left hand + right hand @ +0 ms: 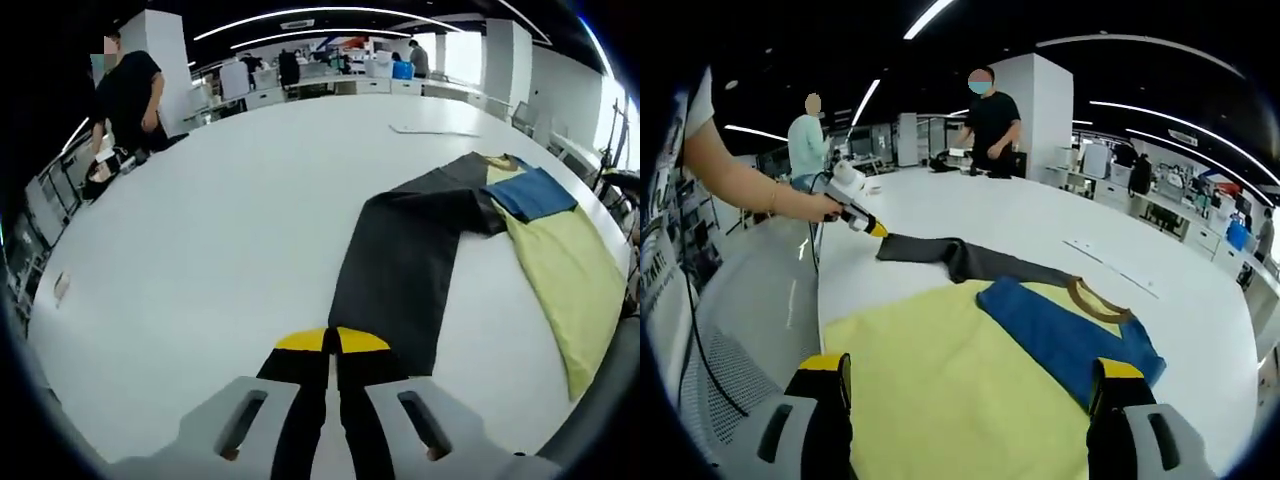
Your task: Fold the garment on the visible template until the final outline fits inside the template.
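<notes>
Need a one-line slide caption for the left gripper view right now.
Left gripper shut on the dark sleeve, stretched across the white table from the yellow-and-blue garment.

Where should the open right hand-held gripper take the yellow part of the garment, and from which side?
Grip the near edge of the flat yellow fabric panel, approaching low from the table edge. It lies directly between the right hand-held gripper jaws, while the left hand-held gripper holds the dark grey sleeve.

- An open-plan office or lab hall with a dark ceiling and long strip lights (928, 17).
- A large white tabletop (230, 230) stands in front.
- Rows of desks with monitors (1160, 185) lie behind, near white square pillars (1045, 105).
- Two people (992, 125) stand by the desks.
</notes>
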A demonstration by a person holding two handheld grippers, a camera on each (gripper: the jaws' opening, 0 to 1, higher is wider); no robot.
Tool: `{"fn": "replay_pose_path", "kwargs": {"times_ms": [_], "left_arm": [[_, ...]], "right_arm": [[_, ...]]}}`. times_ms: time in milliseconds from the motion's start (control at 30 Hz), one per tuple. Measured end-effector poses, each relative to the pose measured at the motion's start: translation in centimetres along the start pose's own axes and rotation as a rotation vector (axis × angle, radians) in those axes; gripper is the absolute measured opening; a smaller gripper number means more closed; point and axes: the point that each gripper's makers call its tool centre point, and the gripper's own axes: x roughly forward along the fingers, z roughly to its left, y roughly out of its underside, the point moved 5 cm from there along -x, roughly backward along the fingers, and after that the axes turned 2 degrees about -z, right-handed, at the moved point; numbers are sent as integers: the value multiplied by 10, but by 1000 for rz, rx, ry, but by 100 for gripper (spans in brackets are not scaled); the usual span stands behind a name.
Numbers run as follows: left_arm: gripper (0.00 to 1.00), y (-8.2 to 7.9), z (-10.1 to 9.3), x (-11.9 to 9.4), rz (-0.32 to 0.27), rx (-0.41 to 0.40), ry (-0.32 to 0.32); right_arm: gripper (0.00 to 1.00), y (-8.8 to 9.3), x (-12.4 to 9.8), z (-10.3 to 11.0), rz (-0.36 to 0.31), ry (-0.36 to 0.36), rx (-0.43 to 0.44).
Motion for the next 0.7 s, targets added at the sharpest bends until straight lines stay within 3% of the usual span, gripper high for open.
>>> {"fn": "replay_pose_path", "kwargs": {"times_ms": [467, 700], "left_arm": [[0, -11, 34, 19, 65, 92, -94], [0, -12, 53, 31, 132, 237, -147]], "right_arm": [[99, 0, -15, -6, -19, -6, 13], [99, 1, -16, -4, -7, -9, 14]]}}
